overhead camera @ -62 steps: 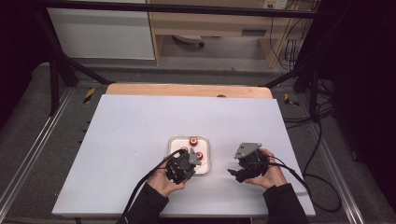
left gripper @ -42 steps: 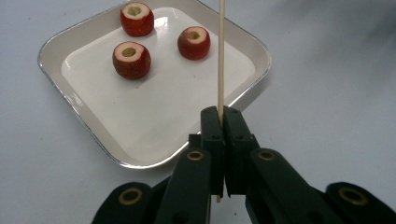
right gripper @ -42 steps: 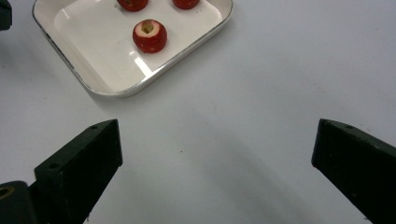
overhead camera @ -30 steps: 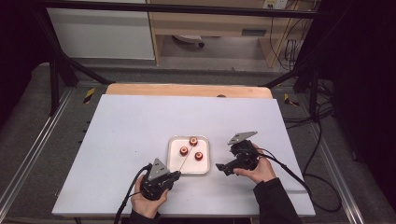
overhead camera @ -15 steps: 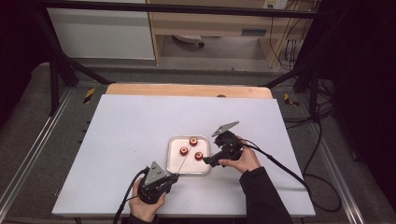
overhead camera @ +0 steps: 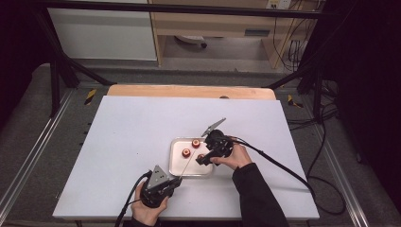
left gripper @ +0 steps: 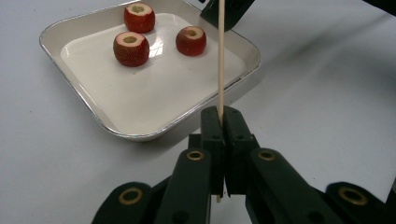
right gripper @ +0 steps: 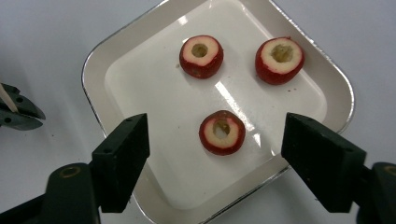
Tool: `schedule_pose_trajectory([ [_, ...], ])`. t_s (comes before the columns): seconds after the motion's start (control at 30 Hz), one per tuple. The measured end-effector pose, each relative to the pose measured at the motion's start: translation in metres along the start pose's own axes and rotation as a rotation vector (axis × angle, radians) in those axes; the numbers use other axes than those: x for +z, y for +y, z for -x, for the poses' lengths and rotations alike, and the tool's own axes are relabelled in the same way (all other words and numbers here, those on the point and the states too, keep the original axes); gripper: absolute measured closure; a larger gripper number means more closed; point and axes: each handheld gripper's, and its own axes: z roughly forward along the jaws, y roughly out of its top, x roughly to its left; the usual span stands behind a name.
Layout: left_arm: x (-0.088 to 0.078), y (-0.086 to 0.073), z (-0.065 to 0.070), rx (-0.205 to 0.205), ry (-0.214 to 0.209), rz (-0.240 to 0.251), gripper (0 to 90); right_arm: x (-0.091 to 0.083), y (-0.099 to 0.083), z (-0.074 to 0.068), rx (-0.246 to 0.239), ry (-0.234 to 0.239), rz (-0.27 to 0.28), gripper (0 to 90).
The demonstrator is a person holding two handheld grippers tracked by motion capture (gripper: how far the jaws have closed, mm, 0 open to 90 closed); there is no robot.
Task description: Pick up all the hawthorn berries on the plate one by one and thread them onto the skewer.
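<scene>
Three cored red fruits (right gripper: pixel 201 56) (right gripper: pixel 279 59) (right gripper: pixel 222 132) lie in a shallow white tray (right gripper: pixel 93 70). My right gripper (right gripper: pixel 217 137) hovers over the nearest fruit, open. Its jaws have just been closing and stand on either side of that fruit, clear of it. In the high view the right gripper (overhead camera: pixel 201 161) sits at the right side of the tray (overhead camera: pixel 178 168). My left gripper (left gripper: pixel 223 116) is shut on a thin wooden skewer (left gripper: pixel 220 56), which points toward the tray (left gripper: pixel 93 112). It rests near the table's front edge (overhead camera: pixel 177 179).
The white table top (overhead camera: pixel 127 132) stretches wide to the left and behind the tray. A wooden strip (overhead camera: pixel 189 91) runs along its far edge. Cables trail from both grippers off the front and right (overhead camera: pixel 283 170).
The left gripper drew back from the tray to the front edge with the skewer, then stayed still. The right gripper moved left until it was over the tray, its jaws narrowing.
</scene>
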Motion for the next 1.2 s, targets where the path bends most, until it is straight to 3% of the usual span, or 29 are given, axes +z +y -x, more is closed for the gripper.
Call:
schedule_pose_trajectory([
  [0.03, 0.000, 0.000, 0.000, 0.003, 0.001, -0.002, 88.5, 0.004, 0.002, 0.000, -0.003, 0.007, -0.027, 31.0],
  [0.17, -0.001, -0.001, 0.000, 0.008, 0.004, -0.006, 88.5, 0.010, 0.003, 0.002, 0.008, 0.004, -0.047, 37.5],
  [0.33, -0.001, -0.001, -0.001, 0.012, 0.003, -0.011, 88.5, 0.020, 0.007, 0.003, -0.036, -0.012, -0.084, 47.7],
  [0.8, -0.002, -0.002, -0.003, 0.009, -0.001, -0.011, 88.5, 0.028, 0.009, 0.003, -0.121, -0.018, -0.132, 59.5],
  [0.97, -0.001, -0.002, -0.003, 0.008, -0.005, -0.012, 88.5, 0.027, 0.010, 0.004, -0.111, -0.018, -0.139, 60.1],
  [1.2, -0.002, -0.002, -0.002, 0.010, -0.002, -0.004, 88.5, 0.024, 0.010, 0.004, -0.049, -0.005, -0.121, 60.6],
])
